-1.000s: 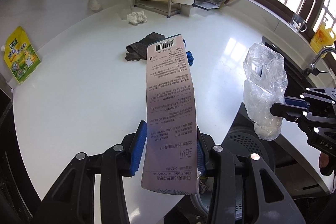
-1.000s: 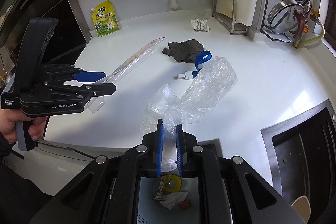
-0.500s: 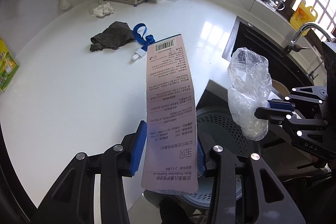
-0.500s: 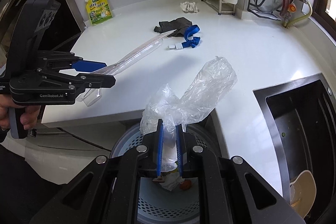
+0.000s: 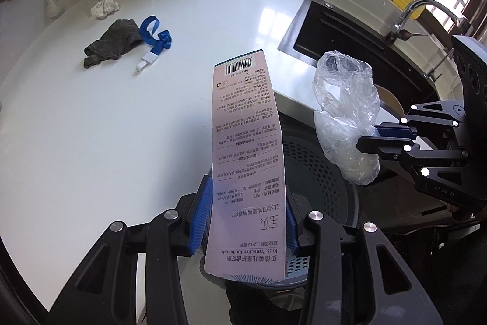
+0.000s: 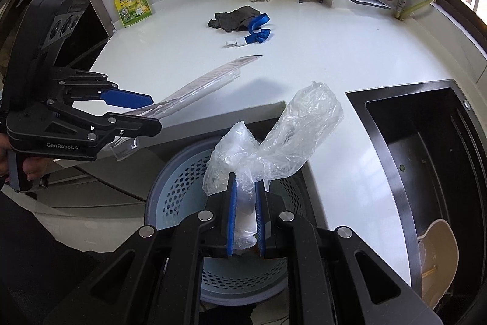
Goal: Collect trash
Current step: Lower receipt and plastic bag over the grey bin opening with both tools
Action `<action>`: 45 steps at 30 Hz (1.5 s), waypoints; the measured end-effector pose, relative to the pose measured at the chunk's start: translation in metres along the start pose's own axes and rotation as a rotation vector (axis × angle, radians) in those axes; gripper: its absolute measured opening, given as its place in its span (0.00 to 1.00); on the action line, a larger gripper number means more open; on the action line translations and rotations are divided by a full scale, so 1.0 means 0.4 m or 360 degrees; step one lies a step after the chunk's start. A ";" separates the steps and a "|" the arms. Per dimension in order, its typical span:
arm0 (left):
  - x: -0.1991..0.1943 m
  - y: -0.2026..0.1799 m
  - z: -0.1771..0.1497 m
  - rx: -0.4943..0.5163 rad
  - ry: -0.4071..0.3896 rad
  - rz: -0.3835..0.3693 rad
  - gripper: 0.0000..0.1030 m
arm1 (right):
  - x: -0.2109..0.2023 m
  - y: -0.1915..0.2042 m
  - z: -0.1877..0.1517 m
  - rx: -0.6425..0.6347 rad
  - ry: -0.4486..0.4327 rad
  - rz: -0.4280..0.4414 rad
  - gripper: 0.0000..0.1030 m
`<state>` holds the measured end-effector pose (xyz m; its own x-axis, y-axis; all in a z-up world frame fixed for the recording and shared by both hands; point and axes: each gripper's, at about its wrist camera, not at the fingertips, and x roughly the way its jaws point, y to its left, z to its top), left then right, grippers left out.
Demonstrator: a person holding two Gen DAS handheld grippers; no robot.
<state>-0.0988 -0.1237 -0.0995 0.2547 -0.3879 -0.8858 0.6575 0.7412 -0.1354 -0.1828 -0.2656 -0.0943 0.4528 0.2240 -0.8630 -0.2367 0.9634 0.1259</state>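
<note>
Trash is in both grippers, and both hang over the round grey-blue perforated plastic bin (image 6: 179,188) that stands on the floor against the edge of the white countertop (image 5: 91,127).

Left of the bin, the left gripper (image 5: 245,218) has its blue pads pinching the long flat pinkish toothbrush package (image 5: 248,160), printed side up, barcode at the far end. In the right wrist view that package (image 6: 201,87) reaches out from the bin's left side over the countertop, and a bare hand (image 6: 29,169) grips the tool's handle.

Directly above the bin's mouth, the right gripper (image 6: 245,218) has its jaws pressed nearly together on the crumpled clear plastic bag (image 6: 274,142), which puffs up and leans right. From the left wrist view the bag (image 5: 347,118) hangs at the bin's right rim.

Beyond the bin on the countertop lie a yellow-green pouch (image 6: 132,3), a dark grey rag (image 5: 111,43), a blue strap with a white clip (image 5: 153,37) touching the rag, and a crumpled white tissue (image 5: 103,8) farther back.

Right of the bin is the dark metal sink (image 6: 426,142).
</note>
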 end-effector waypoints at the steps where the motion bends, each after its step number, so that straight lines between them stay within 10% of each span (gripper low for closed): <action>1: 0.003 -0.008 -0.001 0.0013 0.0009 -0.0005 0.39 | 0.000 -0.002 -0.003 0.0003 0.0003 0.0000 0.10; 45: 0.151 -0.048 -0.088 0.0197 0.0341 -0.0040 0.39 | 0.122 0.023 -0.121 -0.0132 0.0301 -0.0026 0.11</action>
<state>-0.1210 -0.1420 -0.1662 0.0897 -0.2709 -0.9584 0.7469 0.6549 -0.1152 -0.2044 -0.2531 -0.1590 0.2895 0.1693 -0.9421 -0.3042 0.9495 0.0772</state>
